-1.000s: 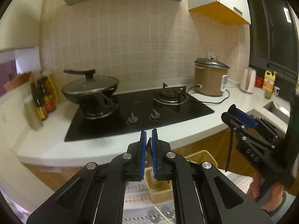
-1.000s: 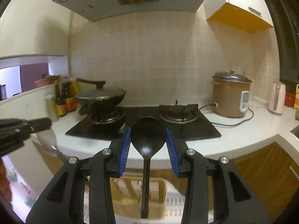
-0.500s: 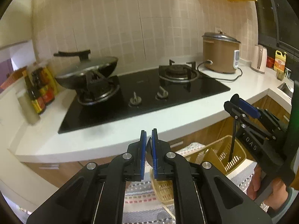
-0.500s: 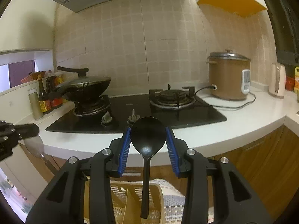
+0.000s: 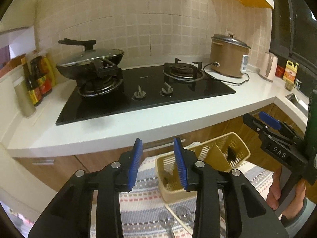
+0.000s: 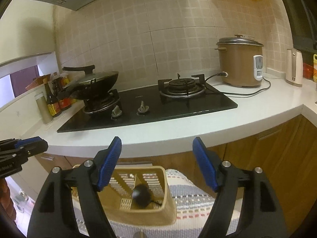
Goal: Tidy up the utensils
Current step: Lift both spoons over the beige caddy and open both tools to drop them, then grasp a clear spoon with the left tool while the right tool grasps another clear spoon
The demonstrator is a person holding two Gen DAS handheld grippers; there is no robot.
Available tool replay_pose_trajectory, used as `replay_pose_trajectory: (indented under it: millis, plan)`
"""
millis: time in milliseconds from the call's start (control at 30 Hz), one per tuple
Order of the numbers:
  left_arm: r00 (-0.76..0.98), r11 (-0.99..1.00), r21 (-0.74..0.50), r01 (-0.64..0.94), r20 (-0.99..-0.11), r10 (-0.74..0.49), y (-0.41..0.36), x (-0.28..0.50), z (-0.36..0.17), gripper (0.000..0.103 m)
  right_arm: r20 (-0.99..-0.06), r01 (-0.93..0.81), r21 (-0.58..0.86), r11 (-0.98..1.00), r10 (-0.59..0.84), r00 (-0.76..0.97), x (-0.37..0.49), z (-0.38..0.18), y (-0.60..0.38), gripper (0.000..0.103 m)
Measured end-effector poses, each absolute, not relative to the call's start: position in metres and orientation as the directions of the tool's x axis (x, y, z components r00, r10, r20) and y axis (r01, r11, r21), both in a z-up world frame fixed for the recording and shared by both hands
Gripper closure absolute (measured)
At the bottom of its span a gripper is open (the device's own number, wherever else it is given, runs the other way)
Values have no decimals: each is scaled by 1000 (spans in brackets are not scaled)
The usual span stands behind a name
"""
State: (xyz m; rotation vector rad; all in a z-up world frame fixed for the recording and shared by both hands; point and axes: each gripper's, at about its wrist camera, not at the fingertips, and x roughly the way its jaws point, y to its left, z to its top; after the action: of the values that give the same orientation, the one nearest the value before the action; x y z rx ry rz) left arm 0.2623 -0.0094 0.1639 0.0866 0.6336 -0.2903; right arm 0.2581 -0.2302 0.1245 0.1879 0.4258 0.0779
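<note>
A yellow slotted utensil basket (image 5: 240, 148) (image 6: 167, 198) stands on a striped mat. A black ladle (image 6: 141, 195) lies blurred inside the basket's right compartment; it also shows in the left wrist view (image 5: 230, 153). A utensil (image 5: 168, 179) stands in the left compartment. My right gripper (image 6: 156, 162) is open and empty above the basket; it shows at the right of the left wrist view (image 5: 271, 122). My left gripper (image 5: 158, 160) is open and empty over the basket's left end. Metal spoons (image 5: 166, 218) and a chopstick (image 5: 176, 217) lie on the mat below it.
A white counter (image 5: 138, 123) carries a black gas hob (image 5: 150, 97), a lidded wok (image 5: 89, 63), sauce bottles (image 5: 36, 79), a brown rice cooker (image 5: 228, 59) and a white kettle (image 5: 268, 66). Wooden cabinet fronts (image 6: 277, 154) stand behind the striped mat (image 6: 198, 204).
Both grippers have opened. The black ladle has left my right gripper and dropped into the basket. The utensil my left gripper held is out of its jaws. Both views tilted downward.
</note>
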Motion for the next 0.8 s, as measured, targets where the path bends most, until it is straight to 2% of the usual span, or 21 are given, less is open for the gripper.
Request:
replay_pose_trajectory:
  millis: [200,367,567,667,800]
  plan:
    - [748,944,-129,304,-582,-321,21,231,178,67,-405,-57,228,972,148,902,223,149,-238,33]
    - [712,930,-210,301,-600,-366,39,210,172,62,-435,-108,193,975,184,882,194,159,-235,33]
    - [641,922,-266,281,-664,-386,48,203,135,61,-568,-166,154,974,225,792,178,142,-218,33]
    - [562,900,-302,315,-704,-434,45,203,106,51,-652,-194,154,969,247,717,177,122,-209,33]
    - [500,897,-320,307,-747,-438,42,206,69,48,-740,-209,112,972,222,636,181,92,-195,33]
